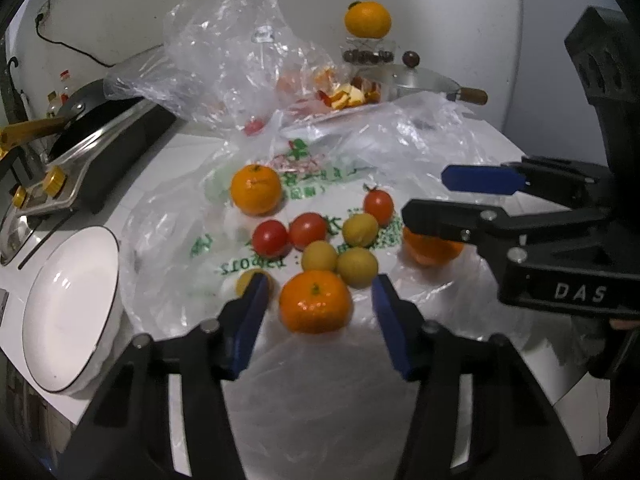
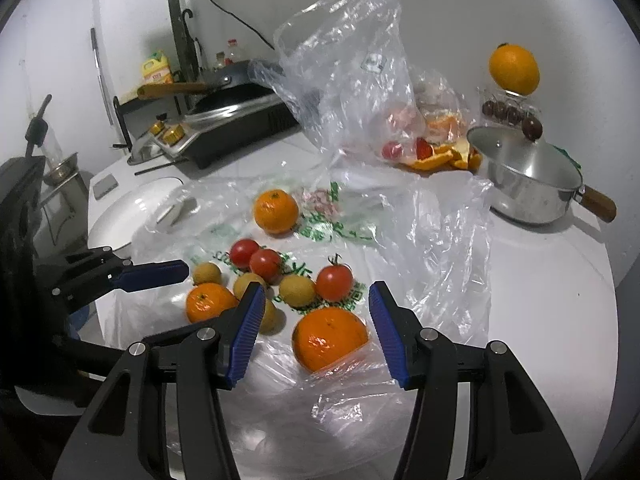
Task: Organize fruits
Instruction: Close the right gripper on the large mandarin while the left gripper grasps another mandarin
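White worktop (image 2: 540, 280), fruit loose on a flat plastic bag (image 2: 280, 380). Left tool (image 1: 318, 308) spread apart around a mandarin (image 1: 315, 301), not clamped. Right tool (image 2: 318, 330) also apart, framing another orange (image 2: 330, 338) half under bag film. Risk: pads snag plastic, drag bag, and tomatoes (image 1: 307, 230) roll.

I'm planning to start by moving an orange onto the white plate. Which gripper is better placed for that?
Left. The left gripper is open with an orange between its fingers, and the white plate lies on its side. The right gripper also frames an orange, but farther from the plate.
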The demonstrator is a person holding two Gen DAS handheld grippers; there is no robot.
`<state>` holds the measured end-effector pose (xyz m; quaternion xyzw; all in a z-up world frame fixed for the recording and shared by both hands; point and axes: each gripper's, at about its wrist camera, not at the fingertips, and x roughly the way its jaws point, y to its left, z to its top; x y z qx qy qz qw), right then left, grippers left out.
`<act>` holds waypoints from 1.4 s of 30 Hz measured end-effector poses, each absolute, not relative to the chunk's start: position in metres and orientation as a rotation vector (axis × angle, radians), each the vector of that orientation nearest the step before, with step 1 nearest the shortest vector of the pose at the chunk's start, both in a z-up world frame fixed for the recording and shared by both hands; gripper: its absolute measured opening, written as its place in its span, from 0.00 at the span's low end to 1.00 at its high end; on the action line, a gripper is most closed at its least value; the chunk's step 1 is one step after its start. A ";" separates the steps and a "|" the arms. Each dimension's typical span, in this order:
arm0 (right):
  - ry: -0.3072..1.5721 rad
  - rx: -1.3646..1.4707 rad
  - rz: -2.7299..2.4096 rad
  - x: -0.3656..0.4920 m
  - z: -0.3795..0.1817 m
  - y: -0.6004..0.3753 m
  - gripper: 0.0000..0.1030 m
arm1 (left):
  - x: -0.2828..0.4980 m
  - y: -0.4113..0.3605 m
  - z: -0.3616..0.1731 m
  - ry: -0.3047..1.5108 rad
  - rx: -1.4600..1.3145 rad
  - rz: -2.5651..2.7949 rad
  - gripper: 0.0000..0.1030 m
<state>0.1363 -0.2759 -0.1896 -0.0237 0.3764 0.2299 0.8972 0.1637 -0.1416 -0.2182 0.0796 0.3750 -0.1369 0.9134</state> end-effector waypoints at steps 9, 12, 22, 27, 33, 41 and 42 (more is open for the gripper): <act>0.830 -0.056 0.464 0.138 -0.202 -0.282 0.56 | 0.172 -0.138 -0.227 0.798 0.160 -0.289 0.47; 0.840 -0.063 0.466 0.138 -0.205 -0.281 0.56 | 0.173 -0.138 -0.229 0.806 0.160 -0.300 0.44; 0.859 -0.120 0.452 0.137 -0.208 -0.275 0.50 | 0.176 -0.138 -0.237 0.830 0.182 -0.320 0.42; 0.843 -0.141 0.451 0.134 -0.208 -0.273 0.47 | 0.173 -0.135 -0.233 0.819 0.159 -0.325 0.41; 0.794 -0.131 0.455 0.127 -0.195 -0.274 0.46 | 0.165 -0.132 -0.220 0.754 0.151 -0.315 0.41; 0.769 -0.166 0.508 0.118 -0.181 -0.260 0.26 | 0.154 -0.127 -0.204 0.703 0.143 -0.323 0.41; 0.781 -0.181 0.505 0.117 -0.184 -0.257 0.26 | 0.153 -0.126 -0.202 0.700 0.142 -0.321 0.41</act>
